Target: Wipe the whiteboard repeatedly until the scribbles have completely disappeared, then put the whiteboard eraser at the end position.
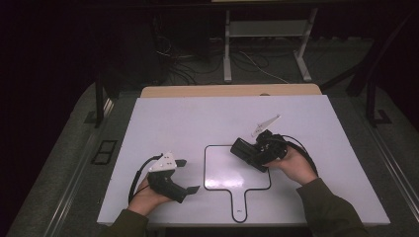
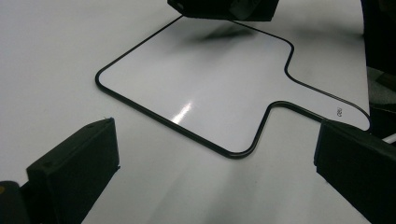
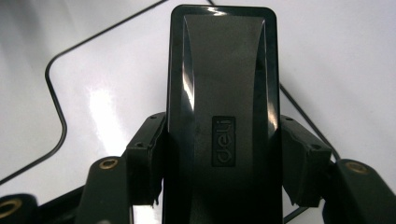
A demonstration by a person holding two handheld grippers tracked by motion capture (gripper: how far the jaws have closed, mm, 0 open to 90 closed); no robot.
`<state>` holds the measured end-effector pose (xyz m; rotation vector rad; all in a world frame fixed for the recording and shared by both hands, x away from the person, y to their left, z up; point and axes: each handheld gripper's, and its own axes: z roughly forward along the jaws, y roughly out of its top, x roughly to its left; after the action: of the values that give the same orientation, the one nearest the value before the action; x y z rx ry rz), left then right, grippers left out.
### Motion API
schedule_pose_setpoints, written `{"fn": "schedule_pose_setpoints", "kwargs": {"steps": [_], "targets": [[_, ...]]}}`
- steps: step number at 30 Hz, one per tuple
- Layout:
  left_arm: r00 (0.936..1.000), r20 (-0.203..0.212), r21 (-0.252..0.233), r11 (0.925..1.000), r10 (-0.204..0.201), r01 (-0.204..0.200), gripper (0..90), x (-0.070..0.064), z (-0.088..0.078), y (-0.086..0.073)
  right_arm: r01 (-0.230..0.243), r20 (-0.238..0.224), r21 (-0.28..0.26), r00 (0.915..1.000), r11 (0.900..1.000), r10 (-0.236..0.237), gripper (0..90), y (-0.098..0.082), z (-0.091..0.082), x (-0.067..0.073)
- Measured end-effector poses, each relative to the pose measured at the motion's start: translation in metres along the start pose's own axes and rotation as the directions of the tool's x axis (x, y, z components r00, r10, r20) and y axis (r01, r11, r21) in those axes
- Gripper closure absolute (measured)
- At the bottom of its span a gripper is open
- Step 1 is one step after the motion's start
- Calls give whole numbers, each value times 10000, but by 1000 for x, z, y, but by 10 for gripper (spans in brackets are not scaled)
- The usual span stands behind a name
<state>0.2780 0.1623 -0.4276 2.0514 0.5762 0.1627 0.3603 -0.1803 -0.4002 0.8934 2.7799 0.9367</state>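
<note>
A small paddle-shaped whiteboard (image 1: 222, 170) with a black rim lies flat on the white table, its handle toward the near edge. My right gripper (image 1: 253, 154) hovers over the board's far right corner, shut on a black eraser (image 1: 243, 149). In the right gripper view the eraser (image 3: 223, 93) stands lengthwise between the pads of the right gripper (image 3: 223, 158), with the whiteboard (image 3: 107, 93) beneath it. My left gripper (image 1: 188, 176) rests left of the board, open and holding nothing. In the left gripper view the left gripper (image 2: 215, 135) faces the whiteboard (image 2: 205, 79), and the eraser (image 2: 224, 9) shows at the top edge.
The white table (image 1: 197, 118) has a wooden strip (image 1: 232, 90) along its far edge. Beyond it on the dark floor stand a white frame's legs (image 1: 227, 59) and loose cables (image 1: 247, 61). Bare tabletop lies behind the board.
</note>
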Motion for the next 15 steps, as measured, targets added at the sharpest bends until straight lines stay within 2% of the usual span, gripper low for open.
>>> {"fn": "schedule_pose_setpoints", "kwargs": {"steps": [6, 15], "targets": [[10000, -59, -17, 10000, 41, -41, 0, -2, -1, 0, -76, 161, -151, 9998, 9999, 78, 388, 7, -1, -5], [9996, -178, 126, 9997, 220, -218, 0, -2, 0, 0, -315, 491, -466, 9982, 9984, 338, 389, 29, 0, -20]]}}
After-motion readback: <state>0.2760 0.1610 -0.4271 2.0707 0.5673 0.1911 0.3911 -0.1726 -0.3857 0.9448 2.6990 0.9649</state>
